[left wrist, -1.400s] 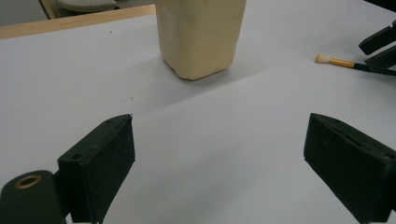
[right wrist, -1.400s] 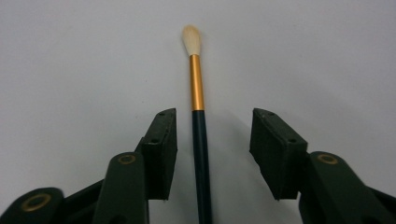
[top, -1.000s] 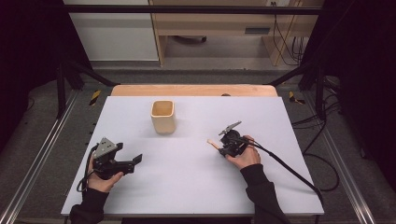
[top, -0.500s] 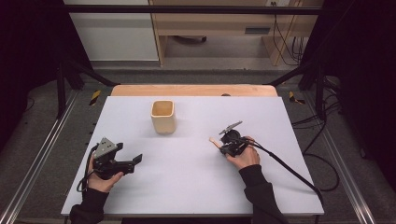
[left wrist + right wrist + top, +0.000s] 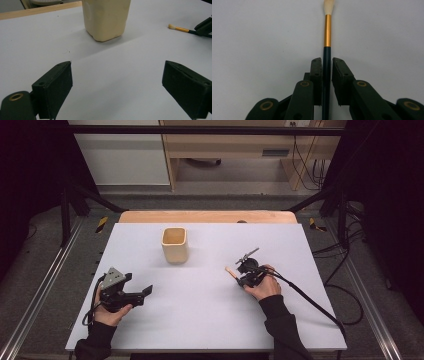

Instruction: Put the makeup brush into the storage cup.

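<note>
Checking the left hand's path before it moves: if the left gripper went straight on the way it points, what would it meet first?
Probably the cream cup: it stands ahead of the open left gripper, slightly left of centre, with bare table between.

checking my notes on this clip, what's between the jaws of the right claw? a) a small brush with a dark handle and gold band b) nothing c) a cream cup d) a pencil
a: in the right gripper view the right claw has its jaws closed around the dark handle of the brush, whose gold band and pale tip stick out past them; the cream cup stands apart on the table.
</note>
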### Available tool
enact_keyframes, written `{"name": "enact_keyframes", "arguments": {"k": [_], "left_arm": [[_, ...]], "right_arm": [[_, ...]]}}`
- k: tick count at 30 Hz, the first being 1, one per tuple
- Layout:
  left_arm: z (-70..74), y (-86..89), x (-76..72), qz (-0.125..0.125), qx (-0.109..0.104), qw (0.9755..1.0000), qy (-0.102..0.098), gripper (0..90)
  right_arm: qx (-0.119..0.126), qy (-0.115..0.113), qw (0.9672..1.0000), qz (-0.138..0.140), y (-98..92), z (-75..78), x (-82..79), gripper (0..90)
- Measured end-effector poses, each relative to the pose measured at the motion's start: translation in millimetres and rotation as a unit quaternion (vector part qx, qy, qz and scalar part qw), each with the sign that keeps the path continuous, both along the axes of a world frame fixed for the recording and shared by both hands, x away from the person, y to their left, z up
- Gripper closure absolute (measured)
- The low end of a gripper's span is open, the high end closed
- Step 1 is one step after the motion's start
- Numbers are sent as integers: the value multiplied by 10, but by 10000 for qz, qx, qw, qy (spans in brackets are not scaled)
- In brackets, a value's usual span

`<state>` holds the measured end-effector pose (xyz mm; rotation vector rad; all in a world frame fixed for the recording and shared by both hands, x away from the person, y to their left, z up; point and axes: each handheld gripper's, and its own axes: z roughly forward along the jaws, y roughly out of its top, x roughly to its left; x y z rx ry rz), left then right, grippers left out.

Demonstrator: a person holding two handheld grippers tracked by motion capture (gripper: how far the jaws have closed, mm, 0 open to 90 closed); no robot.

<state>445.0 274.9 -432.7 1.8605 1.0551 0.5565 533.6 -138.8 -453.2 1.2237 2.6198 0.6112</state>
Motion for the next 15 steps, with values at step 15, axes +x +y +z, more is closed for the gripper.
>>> {"name": "enact_keyframes", "arguments": {"k": [15], "left_arm": [[0,-2,-1,-4,-12,10000,8,98]], "right_arm": [[-54,186,9998,-95,31,11,13,834]]}}
